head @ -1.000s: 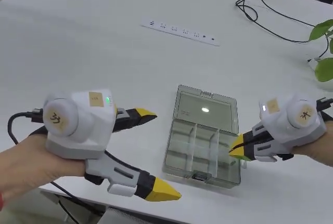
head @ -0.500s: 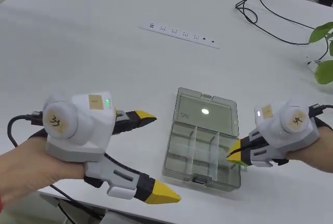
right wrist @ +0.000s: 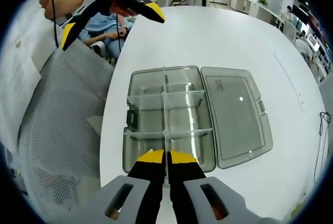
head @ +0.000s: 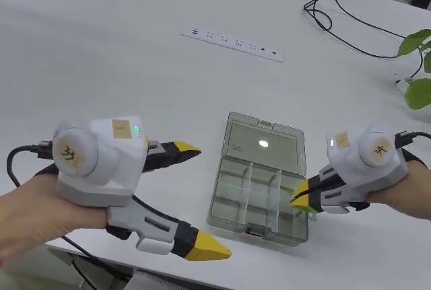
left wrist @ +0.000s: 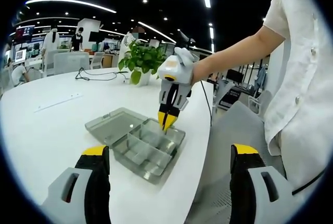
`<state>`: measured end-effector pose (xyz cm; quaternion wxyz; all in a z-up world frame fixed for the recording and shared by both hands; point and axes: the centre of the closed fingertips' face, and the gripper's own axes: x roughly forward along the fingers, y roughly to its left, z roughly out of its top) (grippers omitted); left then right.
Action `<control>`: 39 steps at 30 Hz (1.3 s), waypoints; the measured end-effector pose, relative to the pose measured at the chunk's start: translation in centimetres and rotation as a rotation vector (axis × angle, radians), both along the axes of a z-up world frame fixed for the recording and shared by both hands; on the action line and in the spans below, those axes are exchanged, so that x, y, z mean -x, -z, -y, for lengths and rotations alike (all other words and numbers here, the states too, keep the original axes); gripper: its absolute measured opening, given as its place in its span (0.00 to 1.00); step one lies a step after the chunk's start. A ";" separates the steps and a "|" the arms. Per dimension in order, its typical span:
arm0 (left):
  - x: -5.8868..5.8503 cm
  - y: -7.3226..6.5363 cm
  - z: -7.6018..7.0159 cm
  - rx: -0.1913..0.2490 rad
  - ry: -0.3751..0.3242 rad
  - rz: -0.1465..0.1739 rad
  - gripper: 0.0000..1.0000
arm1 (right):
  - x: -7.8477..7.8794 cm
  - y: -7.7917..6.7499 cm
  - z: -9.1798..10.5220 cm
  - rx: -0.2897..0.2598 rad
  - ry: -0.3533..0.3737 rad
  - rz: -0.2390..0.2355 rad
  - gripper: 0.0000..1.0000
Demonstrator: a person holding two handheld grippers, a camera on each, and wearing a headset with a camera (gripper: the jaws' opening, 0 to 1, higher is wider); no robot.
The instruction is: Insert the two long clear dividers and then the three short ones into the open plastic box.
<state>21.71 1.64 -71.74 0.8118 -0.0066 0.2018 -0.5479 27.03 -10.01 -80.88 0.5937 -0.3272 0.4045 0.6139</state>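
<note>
The open clear plastic box (head: pixel 220 212) lies near the table's front edge, its lid (head: pixel 264 143) flat behind it. Two clear dividers (head: pixel 248 192) stand in it. My right gripper (head: pixel 300 199) hovers at the box's right side, shut on a thin clear divider (right wrist: pixel 165 110) that crosses the two standing ones. From above, the right gripper (right wrist: pixel 167 156) has its yellow tips pressed together over the box wall (right wrist: pixel 126 130). My left gripper (head: pixel 199 199) is held open left of the box, holding nothing. Its own camera looks between its open jaws (left wrist: pixel 169 182) at the box (left wrist: pixel 120 154) and the right gripper (left wrist: pixel 167 117).
A white power strip (head: pixel 232 41) lies on the white table (head: pixel 101 68) behind the box. A black cable (head: pixel 343 24) loops at the back right beside a green plant (head: pixel 417 68). The table's front edge runs just below the box. A mesh chair (right wrist: pixel 57 130) stands there.
My right gripper has moved left and down from the box's right edge into the box with the divider, which now lies across the two standing ones. The left gripper has hardly moved.
</note>
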 end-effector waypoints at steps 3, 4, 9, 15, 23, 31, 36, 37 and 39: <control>0.0 -0.2 0.1 0.008 -0.003 0.002 0.99 | 0.0 0.0 0.0 0.007 -0.009 0.002 0.03; 0.0 -0.2 0.1 0.008 -0.004 0.001 0.99 | 0.1 0.0 0.0 0.010 -0.012 0.002 0.03; 0.0 -0.2 0.1 0.014 -0.006 0.004 0.98 | 0.0 -0.1 0.0 0.010 -0.009 -0.001 0.03; -0.1 -0.2 0.0 0.012 -0.010 0.006 0.99 | 0.1 0.3 0.0 0.017 -0.035 0.015 0.03; 0.0 0.0 0.0 0.007 -0.007 -0.001 0.99 | 0.1 0.5 0.0 0.032 -0.062 0.055 0.03; -0.1 -0.3 0.2 0.008 -0.007 0.002 0.99 | 0.1 1.0 -0.1 0.073 -0.089 0.096 0.02; -0.1 -0.2 0.1 0.000 -0.007 0.003 0.99 | 0.1 1.1 0.0 0.064 -0.076 0.095 0.02; -0.1 -0.2 0.1 0.001 -0.007 0.001 0.99 | 0.1 1.0 0.0 0.064 -0.072 0.096 0.02; -0.1 -0.2 0.2 0.001 -0.007 -0.001 0.99 | 0.1 1.1 0.0 0.068 -0.070 0.098 0.02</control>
